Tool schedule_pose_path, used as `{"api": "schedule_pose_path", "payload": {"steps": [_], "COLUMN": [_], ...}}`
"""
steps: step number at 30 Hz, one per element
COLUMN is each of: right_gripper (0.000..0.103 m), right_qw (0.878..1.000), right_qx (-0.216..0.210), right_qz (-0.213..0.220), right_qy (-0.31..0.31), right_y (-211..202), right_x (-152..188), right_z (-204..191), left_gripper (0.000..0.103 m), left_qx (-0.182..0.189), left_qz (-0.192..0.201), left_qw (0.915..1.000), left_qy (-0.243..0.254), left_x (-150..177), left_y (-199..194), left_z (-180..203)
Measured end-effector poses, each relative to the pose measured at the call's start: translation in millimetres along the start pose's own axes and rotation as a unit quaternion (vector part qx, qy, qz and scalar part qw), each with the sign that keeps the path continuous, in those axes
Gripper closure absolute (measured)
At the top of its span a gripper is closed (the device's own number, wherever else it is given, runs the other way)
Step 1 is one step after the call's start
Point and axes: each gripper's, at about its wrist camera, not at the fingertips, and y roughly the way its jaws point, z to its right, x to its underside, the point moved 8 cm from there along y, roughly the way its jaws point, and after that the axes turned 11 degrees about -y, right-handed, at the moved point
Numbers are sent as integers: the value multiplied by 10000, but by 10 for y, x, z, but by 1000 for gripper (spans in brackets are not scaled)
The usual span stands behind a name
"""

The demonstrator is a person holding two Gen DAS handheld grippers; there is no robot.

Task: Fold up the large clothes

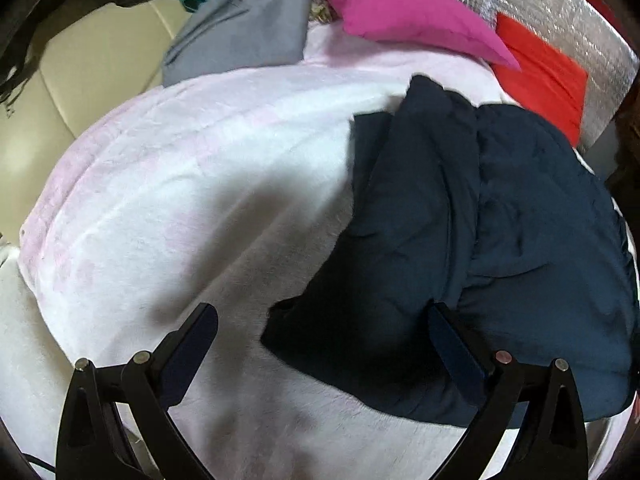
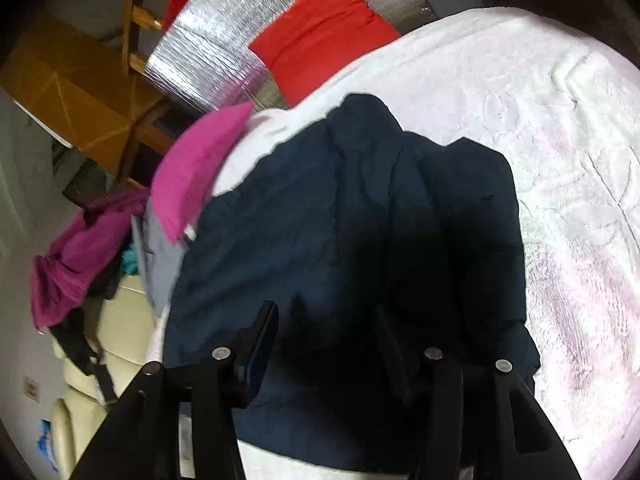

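Observation:
A dark navy garment [image 1: 460, 220] lies folded into a thick bundle on a white and pale pink fleece blanket [image 1: 180, 180]. My left gripper [image 1: 324, 320] is open wide just above the blanket. The bundle's near left corner lies between its fingers, against the right finger [image 1: 452, 344]. In the right wrist view the same navy garment [image 2: 340, 220] fills the middle. My right gripper [image 2: 326, 320] hovers over its near edge with its jaws apart and no pad pressing on the cloth. The garment's underside and its far layers are hidden.
A pink pillow [image 1: 400, 8], a red cushion [image 1: 540, 76] and a folded grey garment [image 1: 248, 28] sit at the blanket's far edge, on a silver foil mat [image 1: 560, 0]. A beige sofa [image 1: 80, 80] holds a heap of magenta clothes [image 2: 80, 256]. A cardboard box [image 2: 68, 92] stands beyond.

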Motion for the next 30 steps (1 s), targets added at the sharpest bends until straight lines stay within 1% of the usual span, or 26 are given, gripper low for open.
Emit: {"api": "schedule_pose_path", "payload": {"steps": [2,3,4,6,7,8,10,11,12,14,17,18,20,21,23,24,26,28,29,30], "right_gripper": [40,34,29,27,25,25,23,23,22,22,22,22,22,22,21,21,21,21,22,31], "right_qw": [9996,9990,9978,9954,9949,9940,9911,9891,9878,9842,9797,9800,9809,9800,9762,9742,9721,9728,9750,9777], "right_qx": [-266,-449,-645,-929,-969,-1026,-1203,-1287,-1305,-1268,-1197,-1116,-969,-951,-993,-973,-921,-865,-794,-687], "right_qz": [-17,-44,-72,-195,-251,-324,-434,-512,-581,-796,-944,-912,-649,-464,-268,-209,-115,17,40,33], "right_qy": [-11,43,102,133,147,215,379,504,621,945,1300,1374,1558,1687,1909,2026,2156,2147,2074,1983], "right_y": [-90,-118,-155,-213,-211,-219,-201,-180,-158,-47,130,187,226,239,291,340,420,457,480,508], "right_x": [57,115,190,343,399,485,596,666,734,888,965,942,864,798,712,675,614,557,540,534], "right_z": [-70,-123,-161,-250,-266,-289,-310,-323,-320,-277,-212,-175,-72,-20,32,61,96,81,68,58], "left_gripper": [0,0,0,0,0,0,0,0,0,0,0,0,0,0,0,0,0,1,1,2], "left_qx": [147,317,565,981,1236,1407,1697,1727,1744,1802,2042,2103,2178,2176,2217,2273,2512,2564,2616,2695], "left_qz": [29,26,-5,-115,-242,-384,-707,-794,-915,-1140,-1367,-1409,-1527,-1569,-1595,-1536,-1462,-1529,-1472,-1377], "left_qw": [9999,9995,9984,9951,9919,9892,9825,9812,9799,9770,9672,9635,9538,9507,9448,9430,9375,9341,9326,9312], "left_qy": [-19,-8,14,84,139,174,287,321,304,99,-639,-868,-1398,-1554,-1809,-1883,-1916,-1957,-2003,-2032], "left_x": [20,50,99,232,335,411,592,642,685,696,619,583,506,493,416,372,267,202,169,157], "left_y": [-106,-172,-245,-367,-421,-442,-462,-455,-425,-356,-220,-170,-39,10,93,87,90,144,145,112], "left_z": [-19,-4,15,70,120,160,258,279,294,274,156,119,37,24,16,29,108,149,155,171]}}
